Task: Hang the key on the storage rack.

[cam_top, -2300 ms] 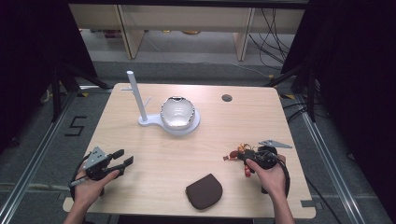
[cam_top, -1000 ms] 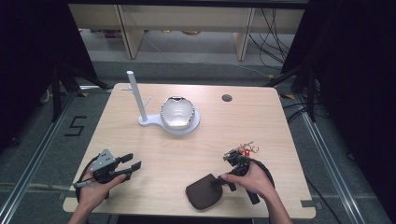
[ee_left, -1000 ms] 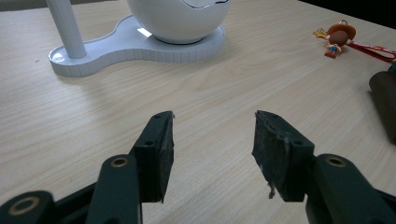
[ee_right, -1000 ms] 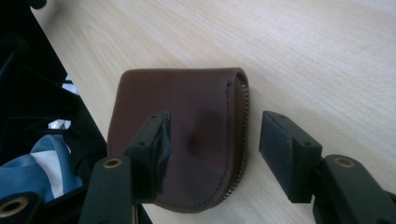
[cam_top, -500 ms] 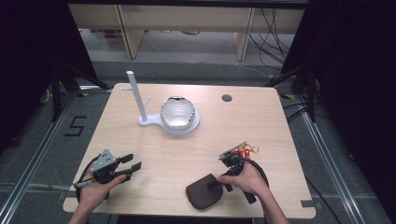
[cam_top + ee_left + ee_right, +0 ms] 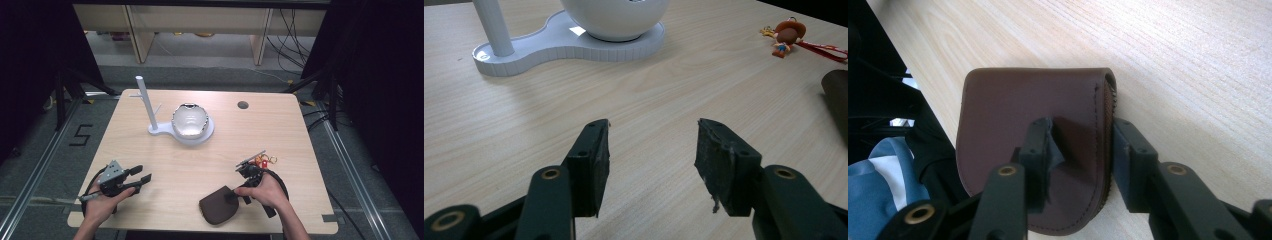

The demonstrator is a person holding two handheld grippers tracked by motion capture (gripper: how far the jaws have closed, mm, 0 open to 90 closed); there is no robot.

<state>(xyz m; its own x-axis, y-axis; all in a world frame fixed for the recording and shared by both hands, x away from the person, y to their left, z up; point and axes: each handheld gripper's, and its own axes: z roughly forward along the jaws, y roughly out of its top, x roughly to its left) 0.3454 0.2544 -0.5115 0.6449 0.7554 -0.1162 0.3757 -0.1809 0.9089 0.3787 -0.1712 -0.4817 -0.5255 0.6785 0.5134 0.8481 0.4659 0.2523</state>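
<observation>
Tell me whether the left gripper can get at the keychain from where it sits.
Probably yes. The left gripper is open and empty, and bare table lies between it and the keychain. The pouch and right gripper sit nearer the front edge, seemingly off that line.

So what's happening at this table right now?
A person is working with a hand-held gripper in each hand. The right gripper has just been closing its jaws around the edge of a brown leather pouch near the table's front edge; one jaw is on top, the other beside the edge. The left gripper waits open over bare wood. Farther back stand a white stand with a bowl, and a small keychain figure lies nearby.
</observation>
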